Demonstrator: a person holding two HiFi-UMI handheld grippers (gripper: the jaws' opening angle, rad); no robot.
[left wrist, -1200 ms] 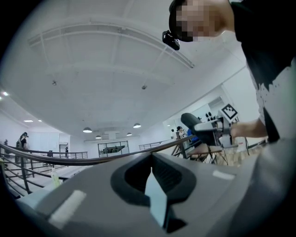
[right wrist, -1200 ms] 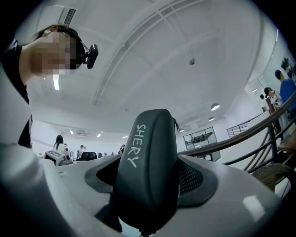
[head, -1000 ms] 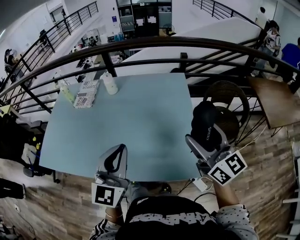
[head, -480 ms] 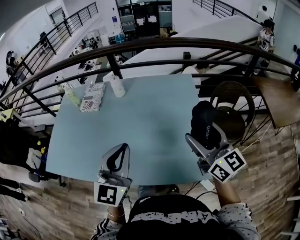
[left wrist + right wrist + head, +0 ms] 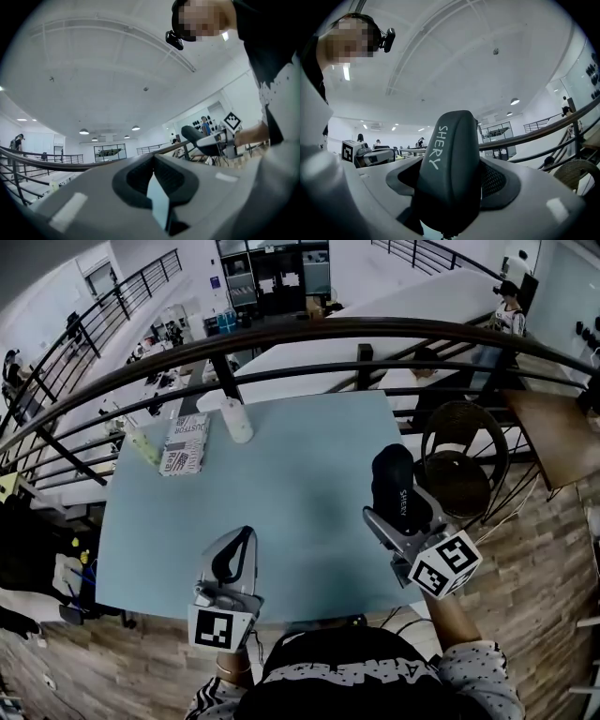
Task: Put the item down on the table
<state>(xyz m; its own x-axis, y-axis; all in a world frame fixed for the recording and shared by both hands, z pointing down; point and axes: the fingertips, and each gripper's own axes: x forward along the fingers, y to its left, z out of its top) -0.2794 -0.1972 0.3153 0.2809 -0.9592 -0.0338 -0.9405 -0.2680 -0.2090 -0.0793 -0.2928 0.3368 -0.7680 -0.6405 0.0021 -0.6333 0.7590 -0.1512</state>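
A dark oblong case (image 5: pixel 392 484) marked "SHERY" stands up between the jaws of my right gripper (image 5: pixel 397 512), which is shut on it. It hangs over the right edge of the light blue table (image 5: pixel 291 484). In the right gripper view the case (image 5: pixel 447 154) fills the middle, gripped low down by the right gripper (image 5: pixel 453 192). My left gripper (image 5: pixel 234 554) hovers over the table's near edge, shut and holding nothing. Its closed jaws fill the left gripper view (image 5: pixel 157 187), where the case (image 5: pixel 194 134) also shows at the right.
A white bottle (image 5: pixel 237 418), a printed packet (image 5: pixel 183 443) and a pale green bottle (image 5: pixel 142 444) stand at the table's far left. A dark railing (image 5: pixel 309 329) runs behind the table. A wicker chair (image 5: pixel 459 470) and a wooden table (image 5: pixel 553 427) stand to the right.
The right gripper with the case has shifted slightly left, toward the table's right edge. The left gripper has barely moved. The head view has shifted a little.
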